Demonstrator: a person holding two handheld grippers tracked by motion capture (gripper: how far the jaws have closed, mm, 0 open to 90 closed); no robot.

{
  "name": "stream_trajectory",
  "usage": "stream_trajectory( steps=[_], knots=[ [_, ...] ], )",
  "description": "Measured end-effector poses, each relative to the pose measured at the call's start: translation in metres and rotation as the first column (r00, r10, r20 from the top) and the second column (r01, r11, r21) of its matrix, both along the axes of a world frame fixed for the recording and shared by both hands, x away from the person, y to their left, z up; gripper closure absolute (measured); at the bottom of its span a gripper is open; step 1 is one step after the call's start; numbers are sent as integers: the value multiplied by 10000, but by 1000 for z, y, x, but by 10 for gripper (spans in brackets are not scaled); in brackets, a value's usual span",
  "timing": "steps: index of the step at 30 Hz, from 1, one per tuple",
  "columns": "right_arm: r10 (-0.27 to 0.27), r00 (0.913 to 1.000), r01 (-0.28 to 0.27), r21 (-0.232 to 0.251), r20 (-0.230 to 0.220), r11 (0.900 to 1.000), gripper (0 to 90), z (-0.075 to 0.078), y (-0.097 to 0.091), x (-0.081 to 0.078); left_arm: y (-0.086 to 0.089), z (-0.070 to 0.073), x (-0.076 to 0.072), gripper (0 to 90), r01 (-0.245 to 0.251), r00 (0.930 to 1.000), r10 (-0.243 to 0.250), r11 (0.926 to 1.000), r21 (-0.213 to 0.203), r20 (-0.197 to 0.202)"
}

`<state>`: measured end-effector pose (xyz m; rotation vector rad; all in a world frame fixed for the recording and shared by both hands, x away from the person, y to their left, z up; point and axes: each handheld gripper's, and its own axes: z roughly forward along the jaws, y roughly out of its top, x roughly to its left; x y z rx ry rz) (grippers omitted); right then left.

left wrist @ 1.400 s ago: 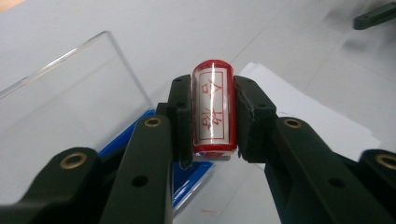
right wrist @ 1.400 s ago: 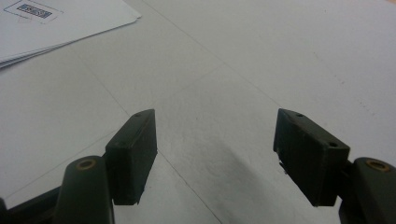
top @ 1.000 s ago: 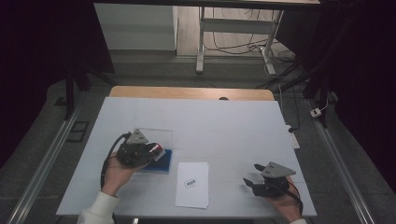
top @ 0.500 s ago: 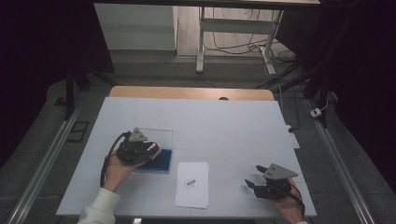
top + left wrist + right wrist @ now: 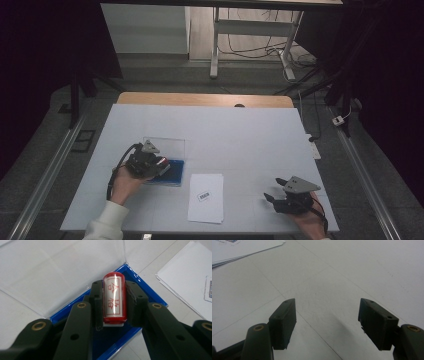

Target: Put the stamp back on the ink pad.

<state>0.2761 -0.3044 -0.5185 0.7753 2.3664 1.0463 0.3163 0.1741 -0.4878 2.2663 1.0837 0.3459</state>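
Stamp pinched in left tool over blue ink pad; paper at four o'clock unstamped; right tool spread, idle.

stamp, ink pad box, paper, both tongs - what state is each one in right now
left tongs: shut on the stamp
stamp: red, lying crosswise between the jaws, printed label up, over the blue tray
ink pad box: open, clear lid swung back flat on the table
paper: flat on the table, small printed label up, untouched
right tongs: open, holding nothing, low over bare table
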Motion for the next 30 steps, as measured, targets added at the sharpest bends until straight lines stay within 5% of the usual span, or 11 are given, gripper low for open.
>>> stream_trajectory(
  steps=[6,11,15,25,30],
  knots=[
    [-48,10000,48,25,-29,10000,307,0,0,0,0,-3,0,680,-23,10000,23,10000,13,2],
    [-41,10000,41,22,-9,10000,307,0,0,0,3,3,-5,389,-254,9985,274,9987,-432,474],
    [-39,10000,39,42,29,10000,307,1,-3,0,8,10,-17,272,-510,9937,585,9955,-796,954],
    [-147,9999,144,331,77,9993,307,5,-12,-5,22,9,-65,262,-168,9835,406,9907,-1350,1760],
    [25,10000,-28,400,69,9992,306,5,-11,-5,27,2,-79,264,-290,9850,551,9870,-1579,1635]
  ],
)
